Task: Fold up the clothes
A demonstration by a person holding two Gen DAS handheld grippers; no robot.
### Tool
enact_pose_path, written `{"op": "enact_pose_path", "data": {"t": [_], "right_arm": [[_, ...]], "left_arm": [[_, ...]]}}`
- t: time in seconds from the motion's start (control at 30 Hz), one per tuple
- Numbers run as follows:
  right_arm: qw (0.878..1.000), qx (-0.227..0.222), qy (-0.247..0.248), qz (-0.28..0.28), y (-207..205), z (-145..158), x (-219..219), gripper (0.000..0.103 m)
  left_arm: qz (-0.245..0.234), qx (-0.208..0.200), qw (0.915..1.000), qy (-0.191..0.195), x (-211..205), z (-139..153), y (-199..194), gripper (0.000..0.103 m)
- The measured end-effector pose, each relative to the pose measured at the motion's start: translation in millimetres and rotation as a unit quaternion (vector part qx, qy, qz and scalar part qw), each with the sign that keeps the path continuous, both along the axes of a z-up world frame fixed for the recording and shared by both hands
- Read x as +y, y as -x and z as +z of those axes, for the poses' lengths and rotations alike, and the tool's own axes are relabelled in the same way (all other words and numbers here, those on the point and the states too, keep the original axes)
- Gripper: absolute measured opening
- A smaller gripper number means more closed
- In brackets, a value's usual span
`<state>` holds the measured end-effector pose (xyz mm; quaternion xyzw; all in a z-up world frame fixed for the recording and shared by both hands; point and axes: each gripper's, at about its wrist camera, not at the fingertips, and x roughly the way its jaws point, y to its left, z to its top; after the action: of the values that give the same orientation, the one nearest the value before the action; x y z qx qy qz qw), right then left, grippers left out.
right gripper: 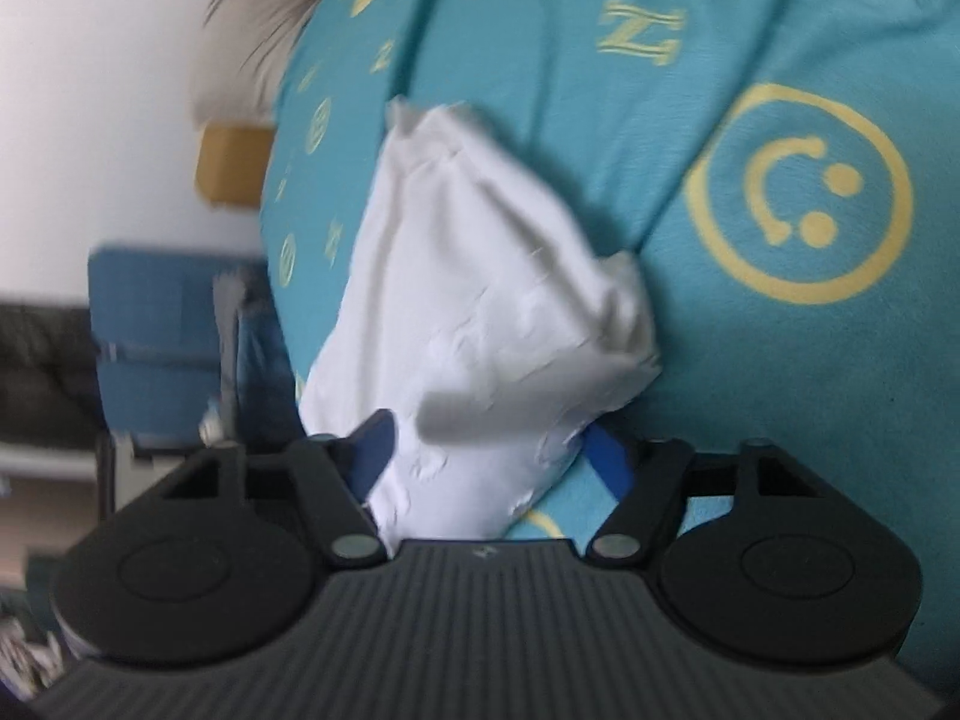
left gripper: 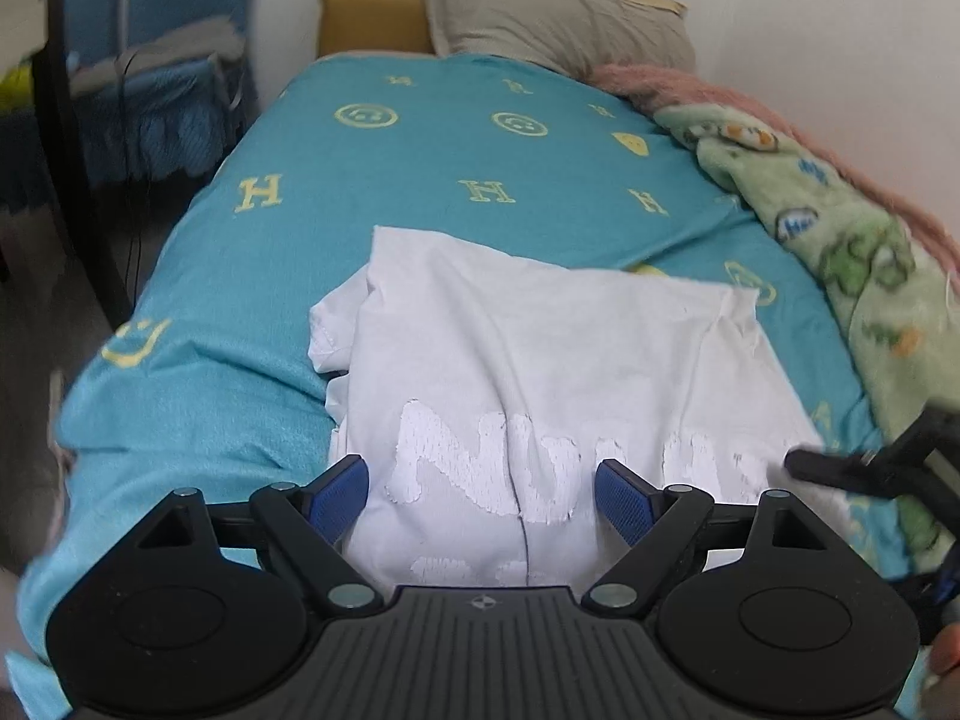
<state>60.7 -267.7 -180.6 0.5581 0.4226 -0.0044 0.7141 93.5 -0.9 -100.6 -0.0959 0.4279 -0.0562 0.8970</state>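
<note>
- Nearest to us, our left hand-held gripper point(left gripper: 480, 495) hangs over the near end of the white T-shirt point(left gripper: 540, 360), its blue pads point(left gripper: 339, 498) spread wide to either side of the raised white lettering; they press on nothing, so it is released.
- Our right hand-held gripper point(right gripper: 486, 456) has a bunched fold of the same white T-shirt point(right gripper: 480, 276) between its blue pads point(right gripper: 606, 462). The view is blurred, and we cannot tell whether the pads press on the cloth.
- In the left wrist view the right hand-held gripper point(left gripper: 852, 468) shows at the T-shirt's right edge as a dark blurred shape.
- The T-shirt lies partly folded on the teal bedsheet point(left gripper: 372, 222), printed with yellow letters and smiley faces, with a loose sleeve sticking out on its left side.
- Along the right side of the bed lies a green patterned fleece blanket point(left gripper: 840, 240), with a pink blanket point(left gripper: 690, 90) behind it.
- Farthest off, a beige pillow point(left gripper: 558, 18) leans against a mustard headboard point(left gripper: 372, 12) and the white wall.
</note>
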Motion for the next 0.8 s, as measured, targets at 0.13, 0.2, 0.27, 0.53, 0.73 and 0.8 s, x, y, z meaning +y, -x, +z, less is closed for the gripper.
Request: {"op": "enact_pose_path", "data": {"t": [0.13, 0.2, 0.27, 0.53, 0.73, 0.8], "right_arm": [[0.999, 0.017, -0.007, -0.027, 6.7, -9.3, 0.3, 0.042], [1.0, 0.008, -0.004, -0.027, 8.0, -5.1, 1.5, 0.029], [1.0, -0.011, 0.006, -0.021, 8.3, 4.3, 4.3, 0.024], [0.996, -0.086, 0.035, -0.002, 4.9, 37.5, 8.3, 0.021], [0.995, -0.095, 0.028, -0.009, 4.1, 39.4, -2.5, 0.02], [0.994, -0.101, 0.027, -0.01, 5.5, 41.8, -3.2, 0.02]], "left_arm": [[0.023, -0.008, 0.9953, 0.094, 18.5, 24.3, 5.7, 0.083], [0.02, -0.015, 0.988, 0.153, 25.6, 38.3, 12.2, 0.084], [0.001, -0.004, 0.9749, 0.223, 28.3, 42.3, 16.8, 0.084], [-0.017, 0.142, 0.9059, 0.399, 7.9, -28.1, 11.0, 0.085], [0.102, 0.139, 0.8772, 0.448, 39.5, -59.6, 0.7, 0.081], [0.129, 0.131, 0.861, 0.474, 49.0, -63.3, 4.3, 0.073]]}}
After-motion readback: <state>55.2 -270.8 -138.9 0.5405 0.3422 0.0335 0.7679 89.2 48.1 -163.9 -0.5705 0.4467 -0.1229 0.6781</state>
